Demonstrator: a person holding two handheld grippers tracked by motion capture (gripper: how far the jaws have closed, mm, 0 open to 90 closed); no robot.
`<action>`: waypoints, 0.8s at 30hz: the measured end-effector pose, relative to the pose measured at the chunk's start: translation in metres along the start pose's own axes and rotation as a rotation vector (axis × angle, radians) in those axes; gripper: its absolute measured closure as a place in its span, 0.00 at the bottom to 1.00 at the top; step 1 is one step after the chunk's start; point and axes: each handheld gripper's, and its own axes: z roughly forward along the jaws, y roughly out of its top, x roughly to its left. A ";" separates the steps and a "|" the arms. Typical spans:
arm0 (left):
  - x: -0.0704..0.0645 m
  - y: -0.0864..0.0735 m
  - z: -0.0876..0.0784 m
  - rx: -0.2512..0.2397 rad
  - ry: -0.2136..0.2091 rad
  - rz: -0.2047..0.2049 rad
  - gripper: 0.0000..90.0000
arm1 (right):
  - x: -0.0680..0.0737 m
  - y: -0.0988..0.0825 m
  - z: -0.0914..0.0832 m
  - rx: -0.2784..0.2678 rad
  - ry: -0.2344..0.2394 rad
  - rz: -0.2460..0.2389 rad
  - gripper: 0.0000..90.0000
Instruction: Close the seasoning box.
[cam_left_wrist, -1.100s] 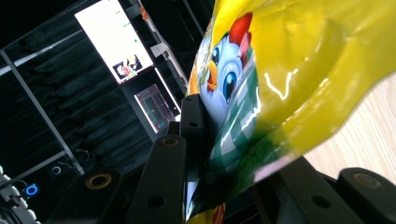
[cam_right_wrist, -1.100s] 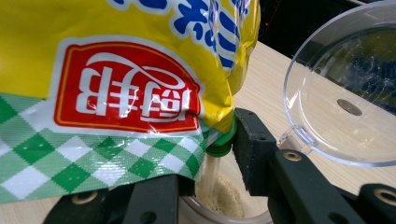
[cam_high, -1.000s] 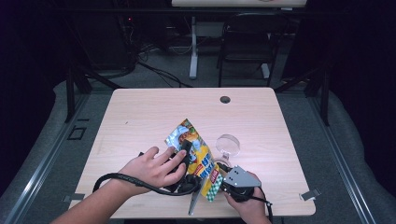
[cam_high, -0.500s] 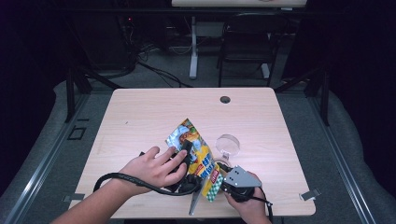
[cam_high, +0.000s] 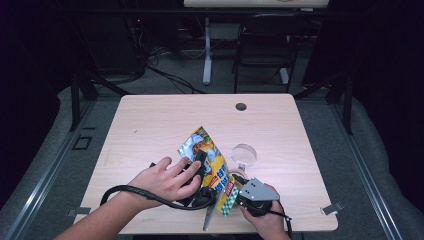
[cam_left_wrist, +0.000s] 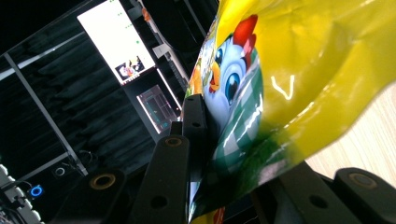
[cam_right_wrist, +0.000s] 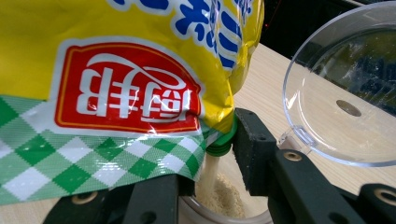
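Observation:
A yellow seasoning bag (cam_high: 209, 159) with a cartoon chicken (cam_left_wrist: 233, 79) and a red label (cam_right_wrist: 126, 88) stands tilted over the table's front. My left gripper (cam_high: 200, 162) is shut on it, one black finger (cam_left_wrist: 194, 126) pressed against its side. From the bag's green spout (cam_right_wrist: 222, 142) a thin stream of pale powder (cam_right_wrist: 210, 172) falls into a clear jar (cam_right_wrist: 224, 207) that holds some powder. My right gripper (cam_right_wrist: 210, 186) is shut on the jar, one jaw on each side. In the high view the right gripper (cam_high: 245, 192) sits under the bag's lower end.
A clear round lid (cam_high: 243, 154) (cam_right_wrist: 341, 93) lies on the wooden table (cam_high: 150, 125) just right of the bag. A dark round hole (cam_high: 241, 106) is near the far edge. The left gripper's black cable (cam_high: 145, 194) loops along the front edge.

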 end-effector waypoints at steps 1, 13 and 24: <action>0.000 0.000 0.000 0.000 0.000 -0.001 0.90 | 0.000 0.000 0.000 0.002 -0.002 -0.001 0.79; 0.001 0.000 0.000 -0.010 0.008 -0.002 0.90 | 0.000 0.000 -0.001 0.004 -0.001 0.000 0.79; 0.003 0.002 0.000 -0.008 0.004 0.002 0.90 | -0.002 0.000 -0.003 0.005 -0.002 0.006 0.78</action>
